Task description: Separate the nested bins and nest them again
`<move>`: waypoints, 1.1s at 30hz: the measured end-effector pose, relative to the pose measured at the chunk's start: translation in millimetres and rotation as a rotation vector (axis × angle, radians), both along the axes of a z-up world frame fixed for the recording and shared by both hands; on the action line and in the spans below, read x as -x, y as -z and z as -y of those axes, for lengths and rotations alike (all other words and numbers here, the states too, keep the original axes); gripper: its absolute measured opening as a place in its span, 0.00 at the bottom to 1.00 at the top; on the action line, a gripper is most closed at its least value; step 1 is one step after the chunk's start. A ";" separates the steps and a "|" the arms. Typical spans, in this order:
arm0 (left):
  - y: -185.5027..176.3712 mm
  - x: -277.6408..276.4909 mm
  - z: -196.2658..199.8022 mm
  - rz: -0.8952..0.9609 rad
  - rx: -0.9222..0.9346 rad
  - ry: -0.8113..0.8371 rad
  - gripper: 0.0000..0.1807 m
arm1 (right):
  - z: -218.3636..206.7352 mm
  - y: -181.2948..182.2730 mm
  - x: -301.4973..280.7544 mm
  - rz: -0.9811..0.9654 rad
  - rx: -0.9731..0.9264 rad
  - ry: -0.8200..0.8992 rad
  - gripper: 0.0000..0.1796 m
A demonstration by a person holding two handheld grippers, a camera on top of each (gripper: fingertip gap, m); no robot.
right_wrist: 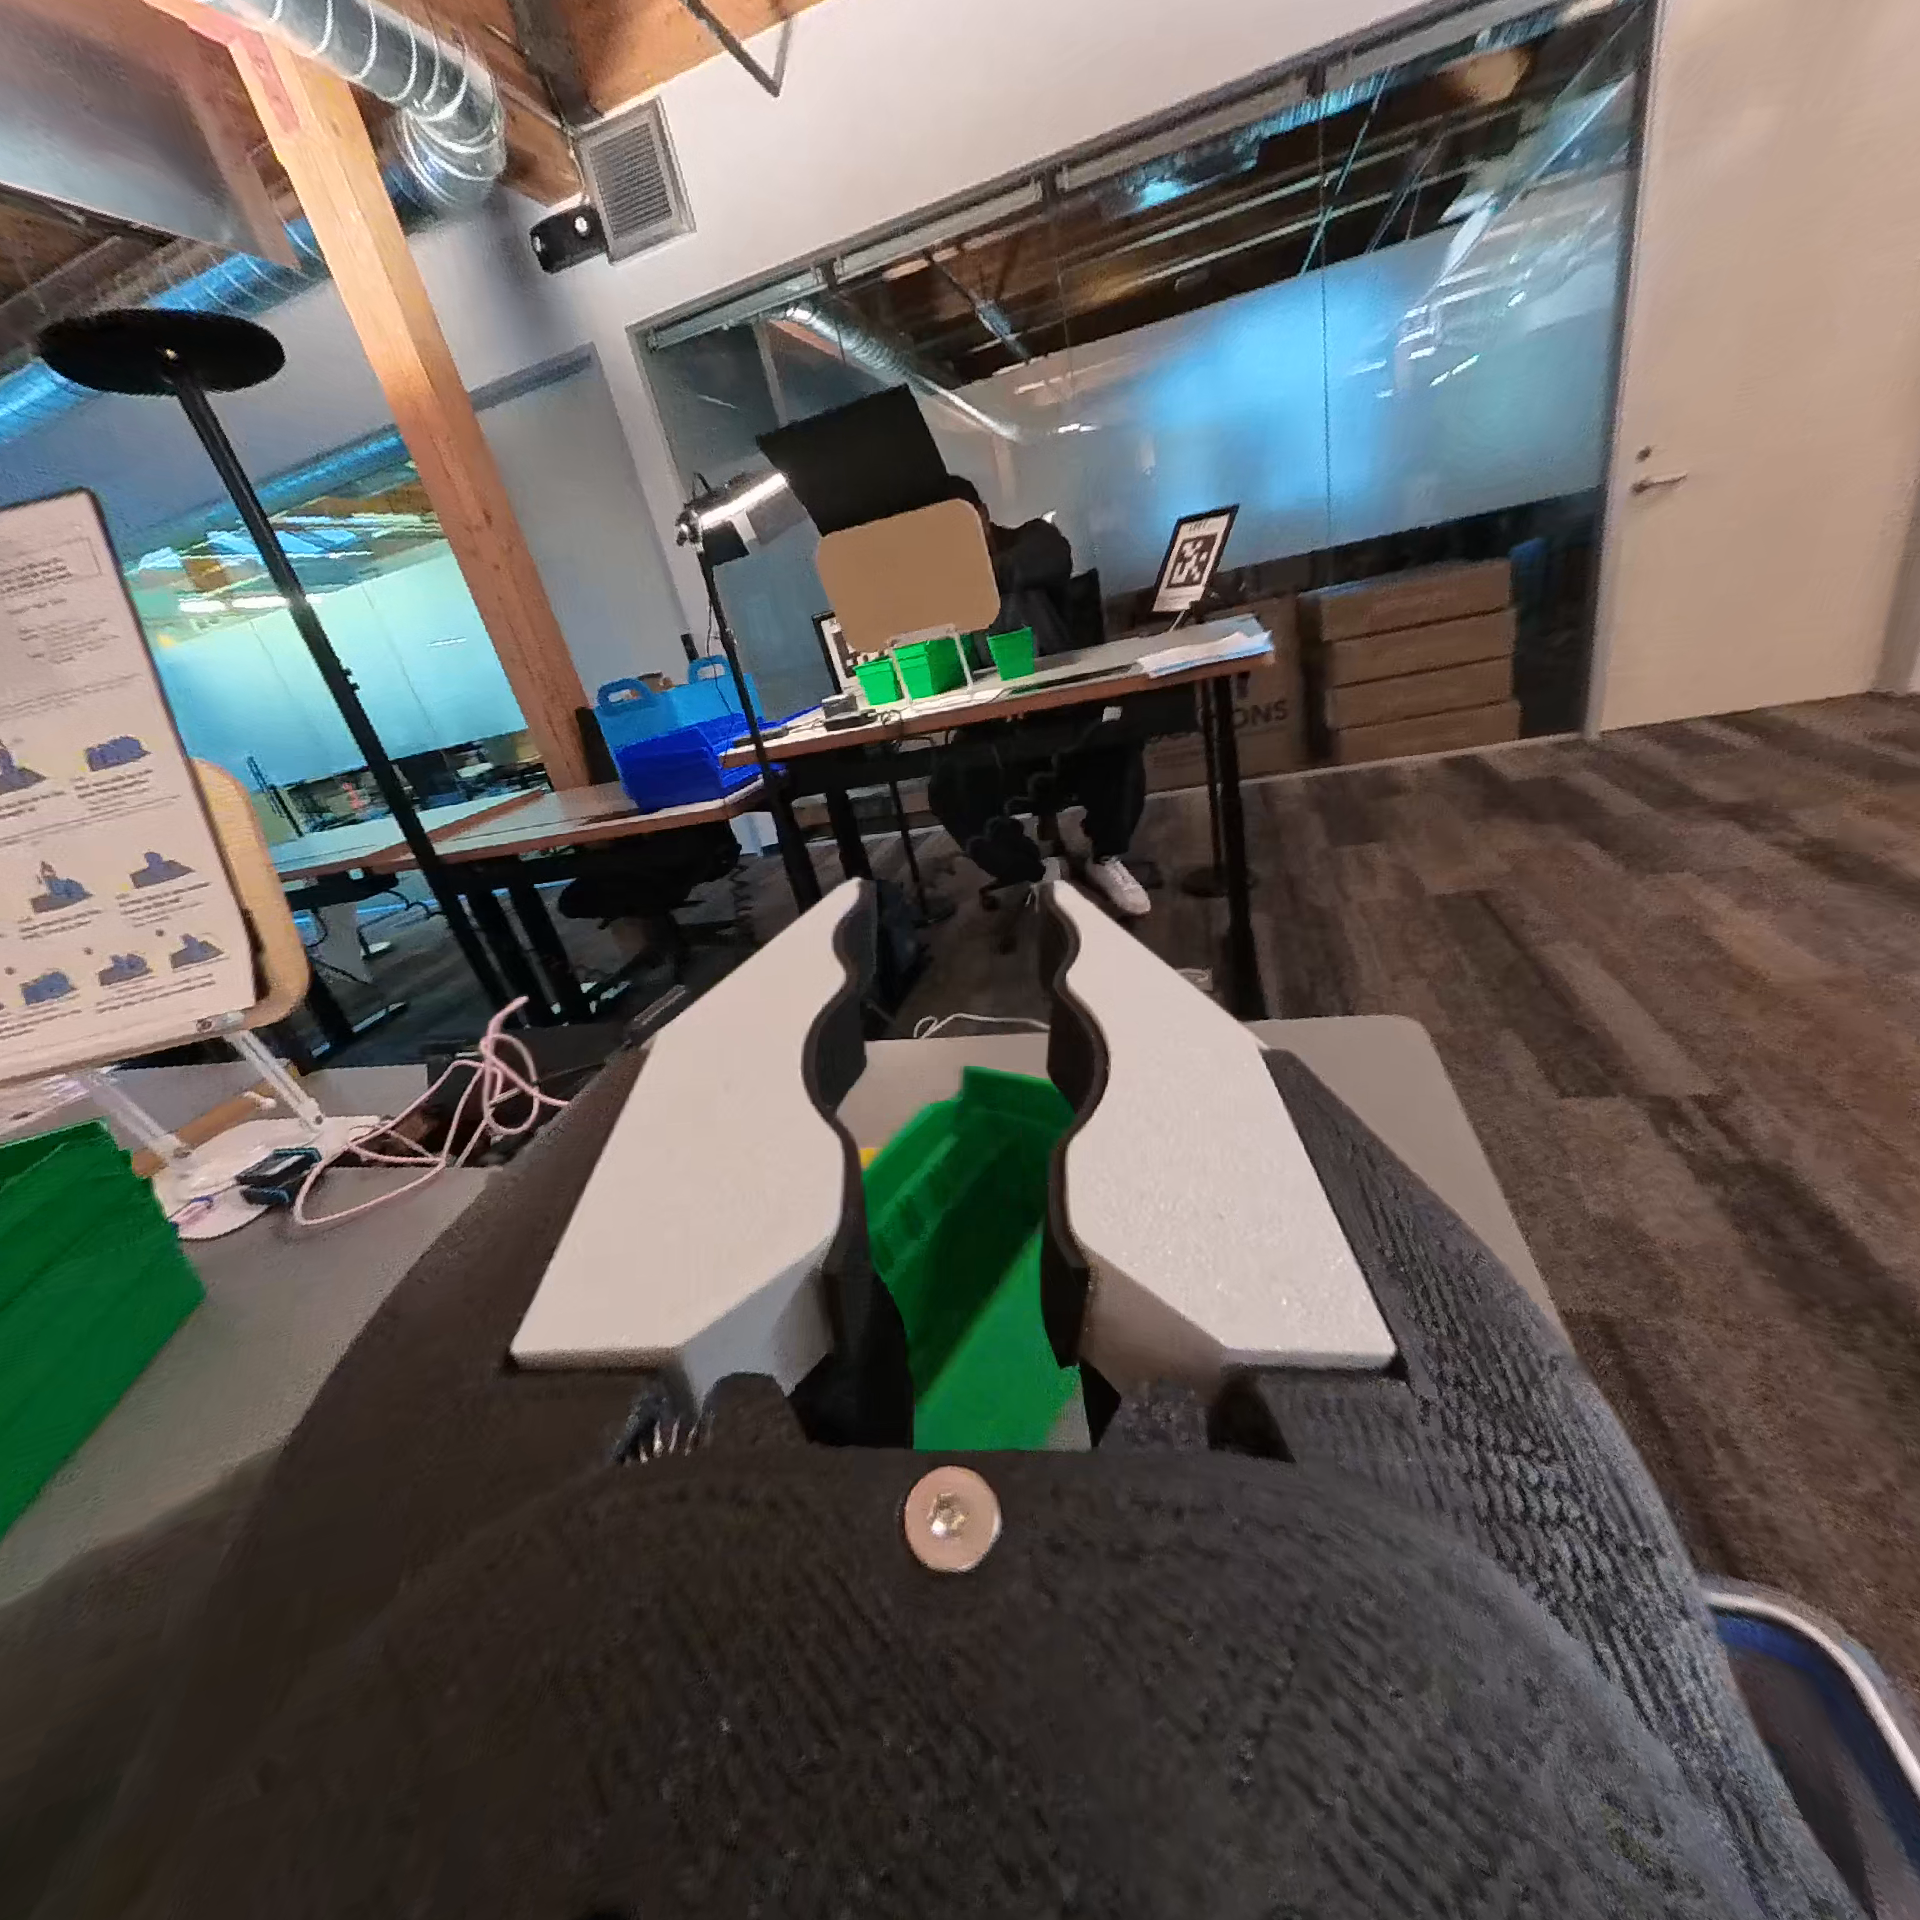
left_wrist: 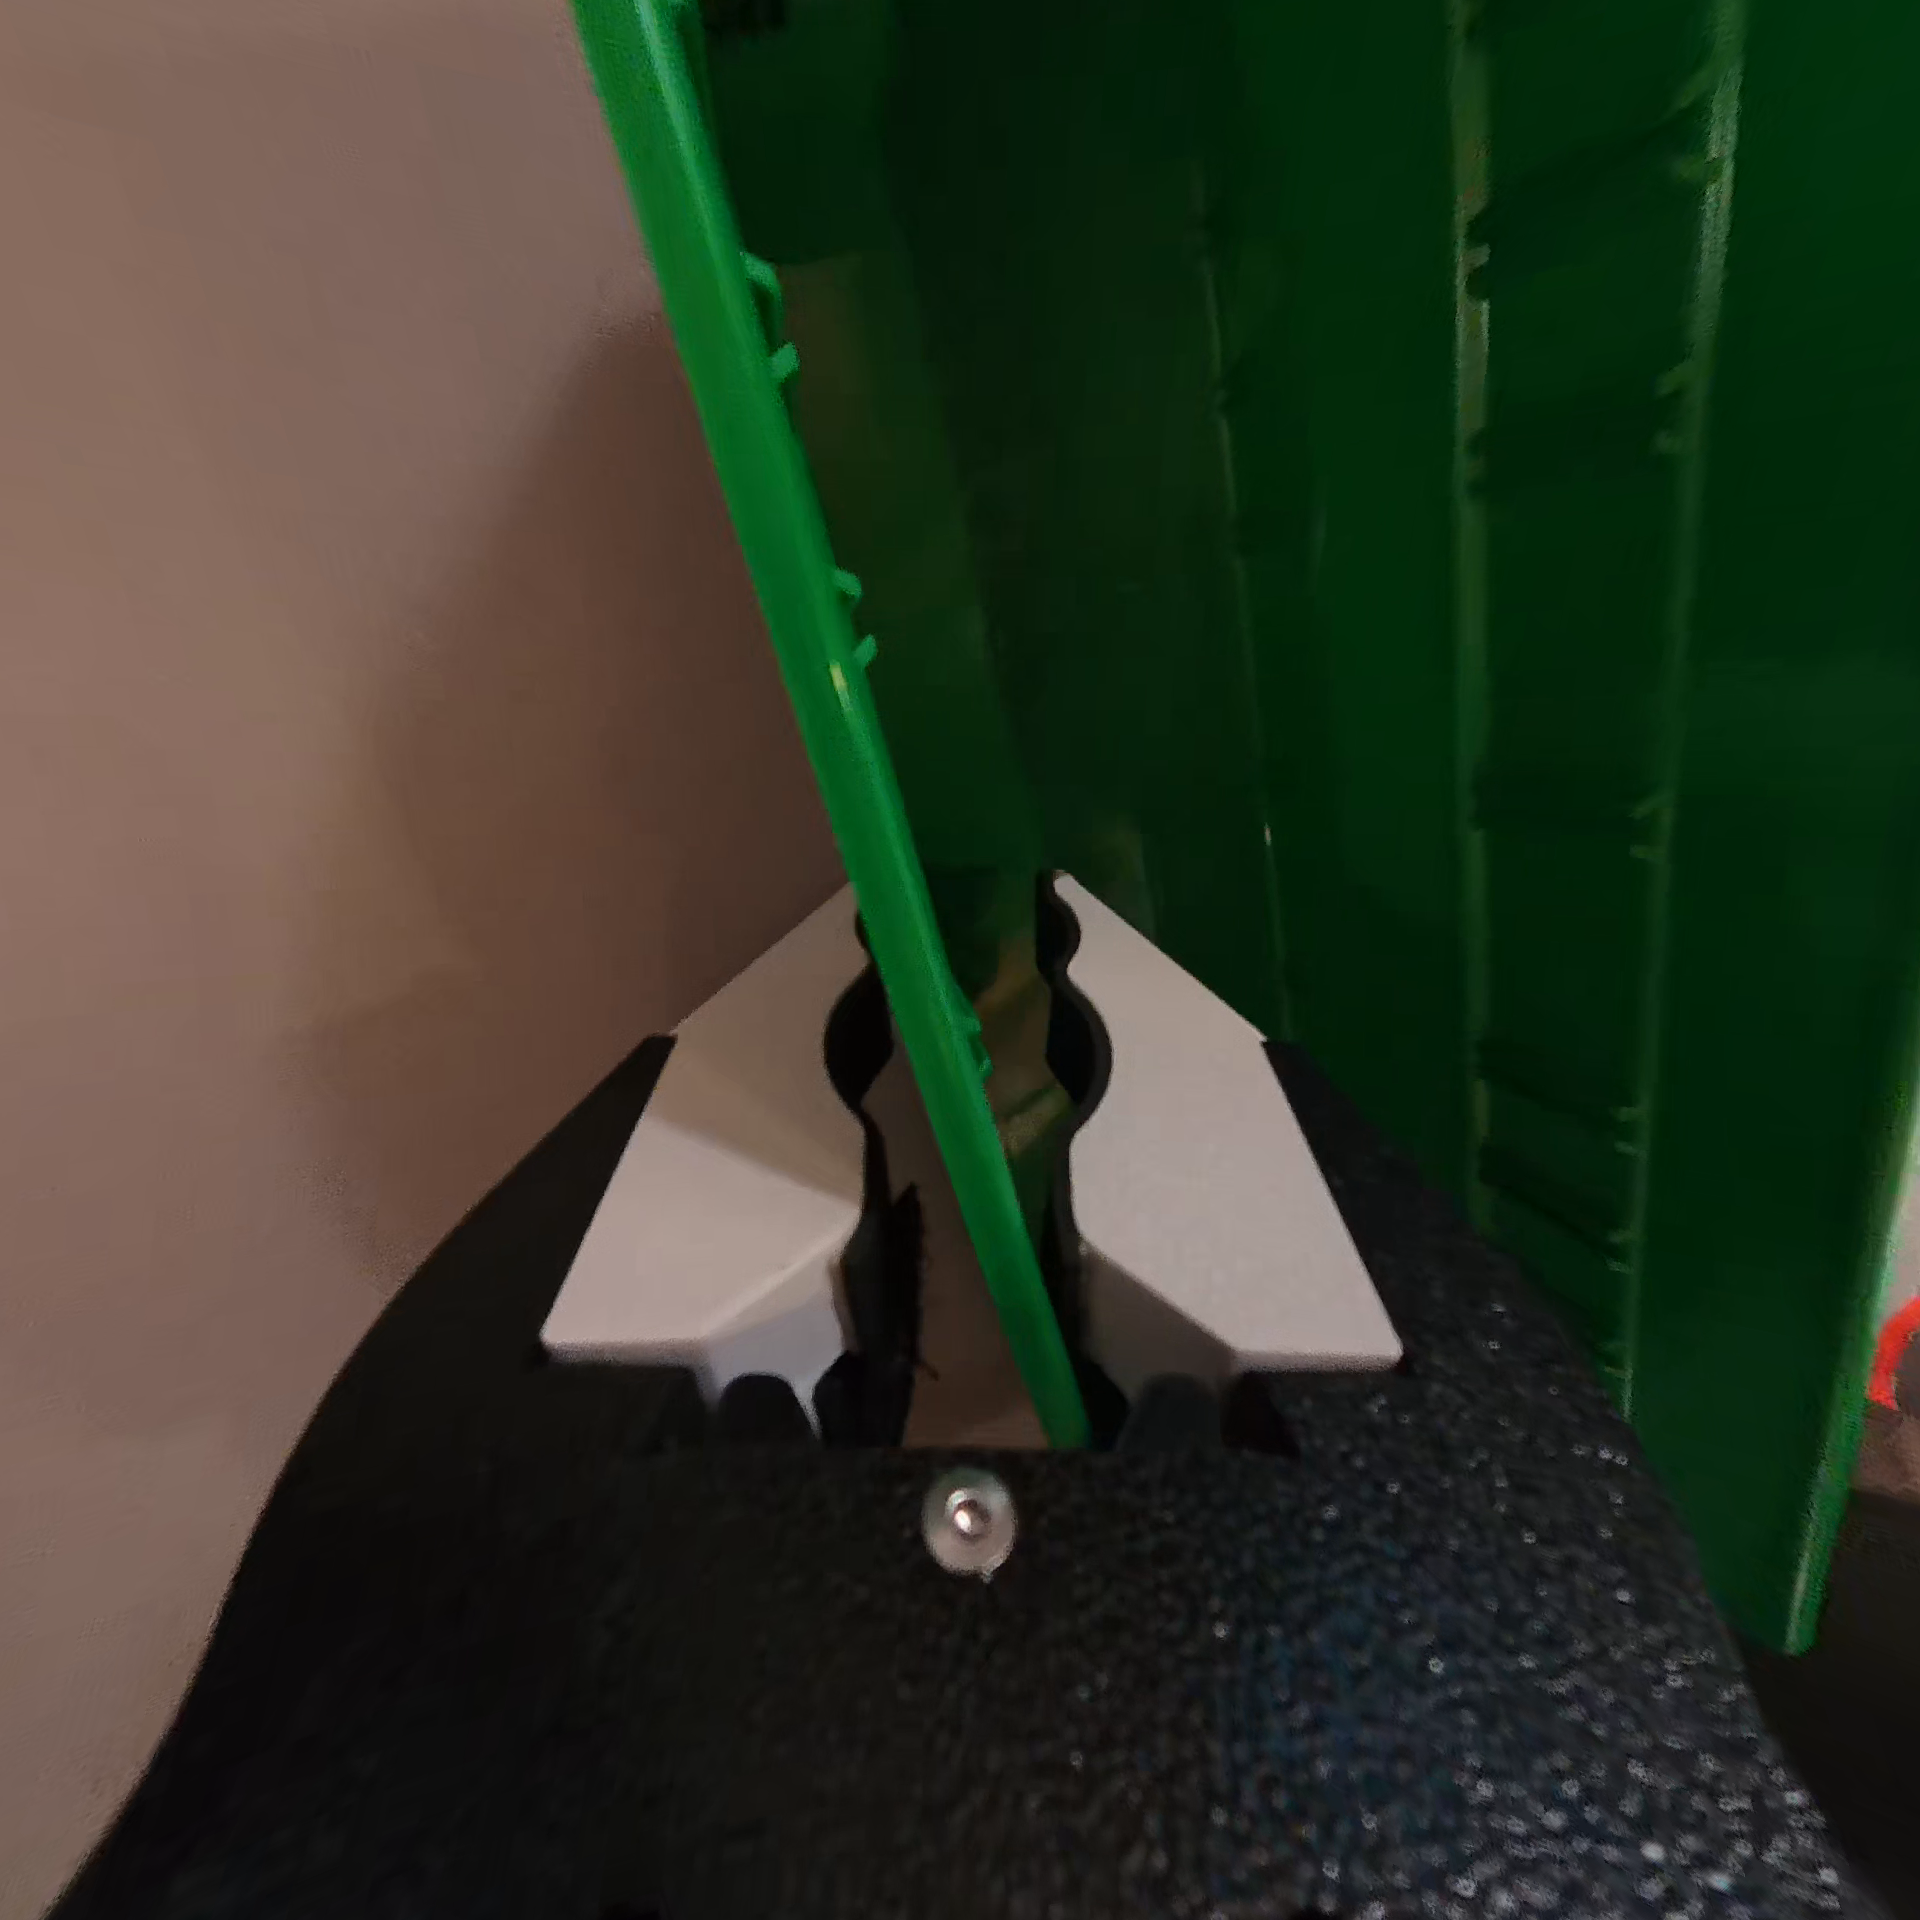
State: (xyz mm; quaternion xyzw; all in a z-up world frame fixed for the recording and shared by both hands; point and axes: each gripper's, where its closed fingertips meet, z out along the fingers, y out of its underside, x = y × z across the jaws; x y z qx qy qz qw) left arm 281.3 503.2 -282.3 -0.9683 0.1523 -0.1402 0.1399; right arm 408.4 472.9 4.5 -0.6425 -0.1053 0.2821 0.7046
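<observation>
In the left wrist view a green bin [left_wrist: 1351, 623] hangs close in front of a beige wall and fills the upper right. My left gripper [left_wrist: 961, 914] is shut on the green bin's thin rim [left_wrist: 883, 831], which runs slantwise between the pads down into the throat. In the right wrist view my right gripper [right_wrist: 951, 914] points out over the room. A second green bin [right_wrist: 966, 1247] fills the gap between its pads down to the throat, so the jaws look shut on its wall. Most of that bin is hidden under the fingers.
A stack of green bins [right_wrist: 83, 1247] stands at the left on the grey table [right_wrist: 312, 1340]. A printed sheet on a stand [right_wrist: 94, 779], cables [right_wrist: 468, 1101] and a lamp pole [right_wrist: 312, 644] are behind it. A person sits at a far desk [right_wrist: 1039, 675].
</observation>
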 end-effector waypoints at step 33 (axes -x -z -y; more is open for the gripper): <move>-126.9 536.5 272.8 -0.043 0.047 -0.923 0.13 | -35.8 34.9 70.4 0.020 0.139 -0.176 0.21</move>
